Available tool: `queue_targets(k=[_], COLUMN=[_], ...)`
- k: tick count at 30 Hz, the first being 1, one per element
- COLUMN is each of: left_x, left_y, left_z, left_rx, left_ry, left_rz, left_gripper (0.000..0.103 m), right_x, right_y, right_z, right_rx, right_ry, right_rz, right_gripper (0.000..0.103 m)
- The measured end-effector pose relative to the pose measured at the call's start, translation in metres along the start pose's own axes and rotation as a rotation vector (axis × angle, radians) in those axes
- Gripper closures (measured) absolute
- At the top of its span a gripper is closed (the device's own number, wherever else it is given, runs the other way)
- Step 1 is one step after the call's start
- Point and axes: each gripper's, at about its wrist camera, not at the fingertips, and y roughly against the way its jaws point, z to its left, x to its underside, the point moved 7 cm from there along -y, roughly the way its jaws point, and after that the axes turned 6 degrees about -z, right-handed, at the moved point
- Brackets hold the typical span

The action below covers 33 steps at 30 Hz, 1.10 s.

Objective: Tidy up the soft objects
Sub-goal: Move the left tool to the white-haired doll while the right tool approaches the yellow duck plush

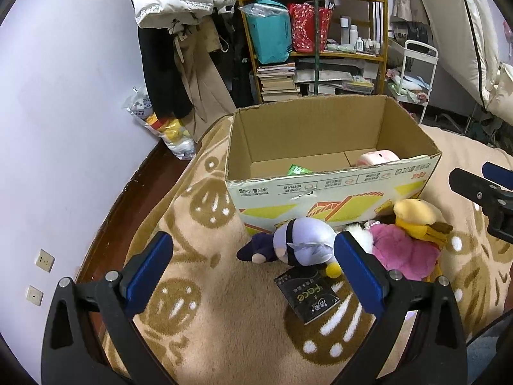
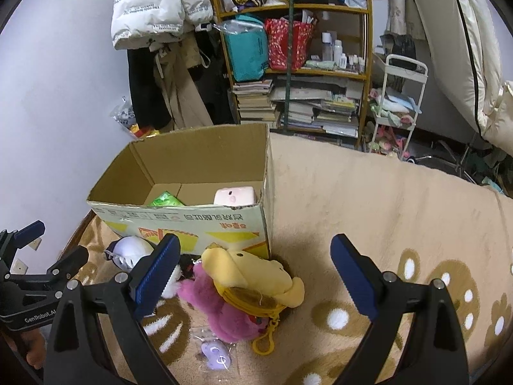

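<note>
An open cardboard box stands on the beige blanket. Inside lie a pink plush and a green packet. In front of the box lie a lavender plush, a pink plush and a yellow plush. My left gripper is open and empty, above the blanket just short of the lavender plush. My right gripper is open and empty over the yellow plush; it also shows in the left wrist view.
A black sachet lies on the blanket near the lavender plush. A small purple item in clear wrap lies by the pink plush. A cluttered bookshelf, hanging coats and a white cart stand behind.
</note>
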Motion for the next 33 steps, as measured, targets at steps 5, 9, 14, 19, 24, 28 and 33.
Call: queue_targets(k=[5, 9, 14, 19, 24, 28, 33], left_x=[0.001, 0.003, 0.004, 0.005, 0.006, 0.010, 0.015], left_y=[-0.012, -0.019, -0.027, -0.037, -0.048, -0.056, -0.066], left_z=[-0.005, -0.010, -0.015, -0.021, -0.027, -0.031, -0.034], left_rx=[0.011, 0.010, 0.013, 0.022, 0.029, 0.032, 0.036], left_ry=[0.001, -0.011, -0.025, -0.030, -0.038, -0.046, -0.052], left_rz=[0.016, 0.029, 0.041, 0.057, 0.072, 0.088, 0.107], left_gripper=[0.004, 0.004, 0.004, 0.004, 0.004, 0.004, 0.004], right_x=[0.004, 0.008, 0.013, 0.016, 0.020, 0.025, 0.030], right_y=[-0.014, -0.024, -0.035, -0.044, -0.054, -0.064, -0.075], right_z=[0.001, 0.002, 0.002, -0.001, -0.001, 0.001, 0.000], right_rx=[0.008, 0.011, 0.017, 0.022, 0.030, 0.035, 0.038], right_ry=[0.006, -0.001, 0.002, -0.005, 0.002, 0.016, 0.018], right_rz=[0.036, 0.077, 0.114, 0.135, 0.170, 0.204, 0.238], right_gripper=[0.004, 0.004, 0.004, 0.004, 0.004, 0.004, 0.004])
